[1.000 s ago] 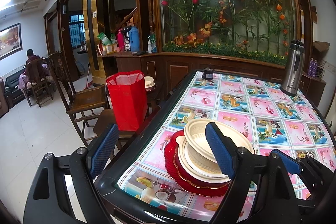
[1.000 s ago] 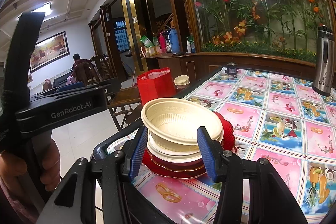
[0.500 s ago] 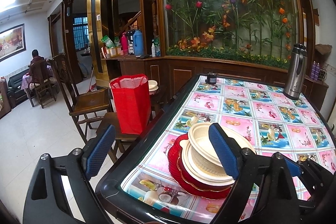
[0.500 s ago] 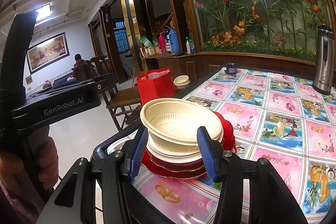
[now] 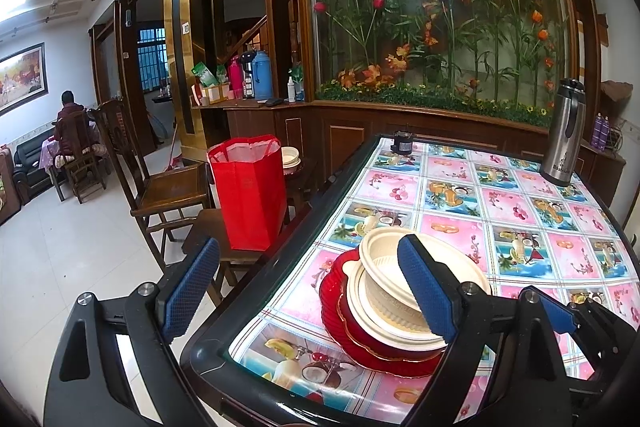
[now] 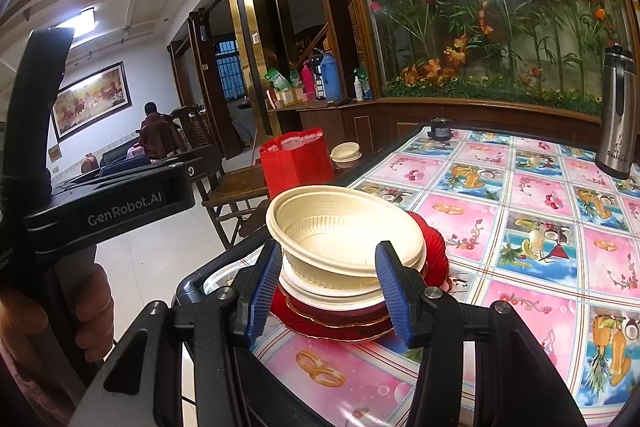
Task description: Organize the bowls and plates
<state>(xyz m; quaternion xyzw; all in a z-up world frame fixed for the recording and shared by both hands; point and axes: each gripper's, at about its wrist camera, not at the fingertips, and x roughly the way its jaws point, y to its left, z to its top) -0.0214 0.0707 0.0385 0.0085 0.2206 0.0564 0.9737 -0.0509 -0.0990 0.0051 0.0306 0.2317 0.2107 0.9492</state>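
Left claw (image 5: 308,291) is held wide apart, nothing between the pads; its left pad (image 5: 192,289) hangs off the table edge over the floor, its right pad (image 5: 426,287) is seen in front of the dish stack. Right claw (image 6: 328,287) is also spread, jaws apart on either side of the stack's near edge; contact with the dishes cannot be confirmed, no clamping seen. Stack is located directly ahead of the right claw and ahead-right of the left claw, near the table (image 5: 516,211) corner: cream bowl (image 6: 344,231) on top, cream plate (image 5: 384,323) under it, red plates (image 5: 360,347) at the bottom, the lowest one with a fluted rim. Bowl sits slightly tilted in the stack. Left gripper body (image 6: 108,207) and the hand (image 6: 92,311) holding it are visible to the left of the right claw. Red bag (image 5: 252,195) is standing on a wooden chair (image 5: 168,195) ahead-left of the left claw, beside the table. Steel thermos (image 5: 564,135) is upright far ahead-right, at the table's far edge. A small dark object (image 5: 402,143) is seen at the far end, straight ahead; identity cannot be told.
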